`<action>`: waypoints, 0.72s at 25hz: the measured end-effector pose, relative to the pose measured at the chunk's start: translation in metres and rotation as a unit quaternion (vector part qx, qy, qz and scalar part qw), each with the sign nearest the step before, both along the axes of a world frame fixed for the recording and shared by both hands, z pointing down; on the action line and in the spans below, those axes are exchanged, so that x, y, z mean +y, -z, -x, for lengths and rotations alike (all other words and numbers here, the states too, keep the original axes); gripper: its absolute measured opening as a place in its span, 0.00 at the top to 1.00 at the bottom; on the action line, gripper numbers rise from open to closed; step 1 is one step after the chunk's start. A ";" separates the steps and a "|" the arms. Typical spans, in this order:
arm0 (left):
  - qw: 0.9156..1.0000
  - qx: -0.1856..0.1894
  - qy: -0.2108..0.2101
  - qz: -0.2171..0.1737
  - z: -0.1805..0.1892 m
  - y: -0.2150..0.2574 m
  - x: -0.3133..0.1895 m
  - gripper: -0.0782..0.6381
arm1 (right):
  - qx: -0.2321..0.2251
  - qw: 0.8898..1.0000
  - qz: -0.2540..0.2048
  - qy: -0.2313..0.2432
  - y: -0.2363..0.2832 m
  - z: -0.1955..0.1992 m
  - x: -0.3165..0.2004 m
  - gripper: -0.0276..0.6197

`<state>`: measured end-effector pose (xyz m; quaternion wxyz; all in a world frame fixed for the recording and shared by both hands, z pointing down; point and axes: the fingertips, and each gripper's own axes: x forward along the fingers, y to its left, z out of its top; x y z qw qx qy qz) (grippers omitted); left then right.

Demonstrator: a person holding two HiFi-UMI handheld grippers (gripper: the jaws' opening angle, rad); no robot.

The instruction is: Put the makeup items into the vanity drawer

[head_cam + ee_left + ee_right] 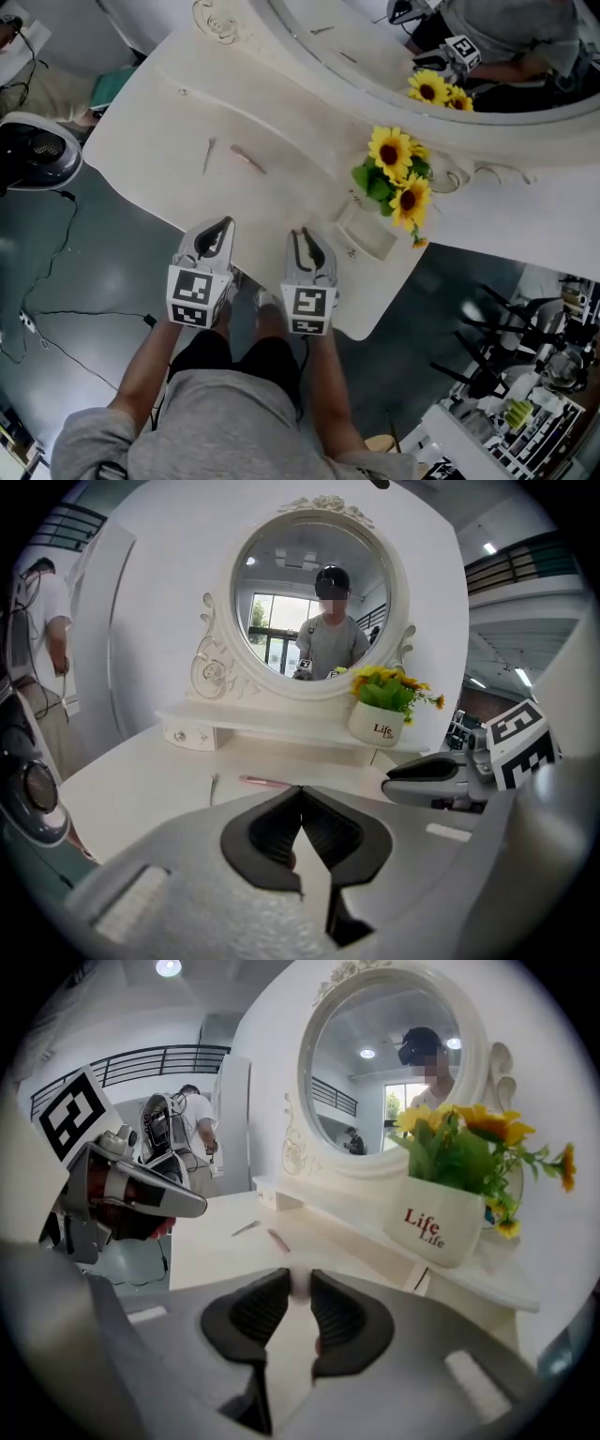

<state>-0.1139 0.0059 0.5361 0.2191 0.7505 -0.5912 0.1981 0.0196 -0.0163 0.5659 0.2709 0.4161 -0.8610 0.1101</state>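
Nothing stowed: pink stick (248, 158), grey stick (209, 155) on counter (150, 141). Your right hand-held gripper (303, 232) pinches a pale knob (299, 1285); left hand-held gripper (226, 223) closed, empty.

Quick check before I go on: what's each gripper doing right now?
Left gripper: closed, empty.
Right gripper: closed on a small pale knob.

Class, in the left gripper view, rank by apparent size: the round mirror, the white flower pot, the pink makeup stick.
1. round mirror
2. white flower pot
3. pink makeup stick, a thin sliver, though it lies nearer the camera than the pot.
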 end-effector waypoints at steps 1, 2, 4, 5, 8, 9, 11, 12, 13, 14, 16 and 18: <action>1.000 0.000 -0.004 -0.002 -0.003 0.004 -0.001 0.88 | 0.000 1.000 -0.005 -0.004 0.006 -0.003 0.000 0.83; 1.000 0.000 -0.008 -0.005 -0.007 0.008 -0.002 0.88 | -0.001 1.000 -0.010 -0.008 0.011 -0.006 0.000 0.83; 1.000 -0.003 -0.017 -0.011 -0.013 0.015 -0.005 0.88 | -0.002 1.000 -0.017 -0.017 0.020 -0.014 -0.001 0.83; 1.000 -0.004 -0.022 -0.015 -0.017 0.019 -0.008 0.88 | -0.003 1.000 -0.020 -0.023 0.024 -0.019 -0.002 0.83; 0.999 -0.004 -0.038 -0.024 -0.030 0.029 -0.014 0.88 | -0.003 0.999 -0.027 -0.041 0.034 -0.034 -0.005 0.83; 0.999 -0.005 -0.044 -0.026 -0.034 0.033 -0.016 0.88 | -0.003 0.998 -0.029 -0.047 0.037 -0.039 -0.005 0.83; 0.998 -0.004 -0.055 -0.031 -0.043 0.040 -0.019 0.88 | -0.003 0.998 -0.034 -0.061 0.044 -0.050 -0.006 0.83; 0.998 -0.003 -0.060 -0.033 -0.048 0.044 -0.022 0.88 | -0.004 0.997 -0.036 -0.068 0.047 -0.056 -0.007 0.83; 0.997 -0.002 -0.064 -0.035 -0.054 0.048 -0.024 0.88 | -0.004 0.996 -0.038 -0.076 0.050 -0.063 -0.007 0.83; 0.997 -0.001 -0.069 -0.036 -0.059 0.050 -0.026 0.88 | -0.004 0.996 -0.040 -0.084 0.052 -0.069 -0.008 0.83; 0.996 0.002 -0.082 -0.038 -0.069 0.051 -0.028 0.88 | -0.003 0.994 -0.043 -0.102 0.055 -0.083 -0.011 0.83; 0.995 0.005 -0.093 -0.039 -0.080 0.053 -0.032 0.88 | -0.003 0.992 -0.045 -0.121 0.057 -0.098 -0.014 0.83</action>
